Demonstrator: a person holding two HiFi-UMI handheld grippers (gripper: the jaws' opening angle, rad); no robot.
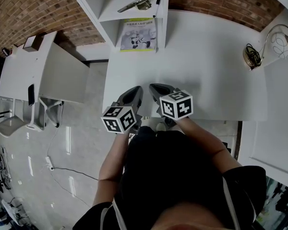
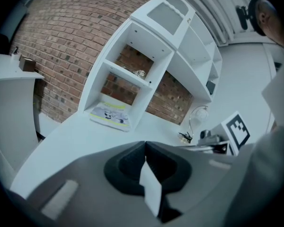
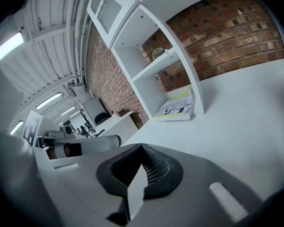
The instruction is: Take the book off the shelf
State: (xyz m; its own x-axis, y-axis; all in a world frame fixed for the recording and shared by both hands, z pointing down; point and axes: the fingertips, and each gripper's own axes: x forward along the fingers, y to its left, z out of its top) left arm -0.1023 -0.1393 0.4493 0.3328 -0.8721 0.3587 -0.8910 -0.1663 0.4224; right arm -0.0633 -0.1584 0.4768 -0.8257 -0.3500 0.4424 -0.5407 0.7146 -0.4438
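The book (image 1: pixel 138 35), white with a yellow-green band and a printed cover, lies flat in the bottom compartment of the white shelf unit (image 1: pixel 105 4) at the table's far side. It also shows in the left gripper view as the book (image 2: pixel 110 114) and in the right gripper view as the book (image 3: pixel 176 105). My left gripper (image 1: pixel 136 91) and right gripper (image 1: pixel 156 87) hover side by side over the near part of the white table (image 1: pixel 206 66), well short of the book. Both are shut with nothing between their jaws.
On the shelf above the book lie a metal object (image 1: pixel 139 4) and a pen (image 1: pixel 156 7). A desk lamp and a wire basket (image 1: pixel 252 55) stand at the table's right. A second white desk (image 1: pixel 43 71) stands to the left, with chairs and floor below.
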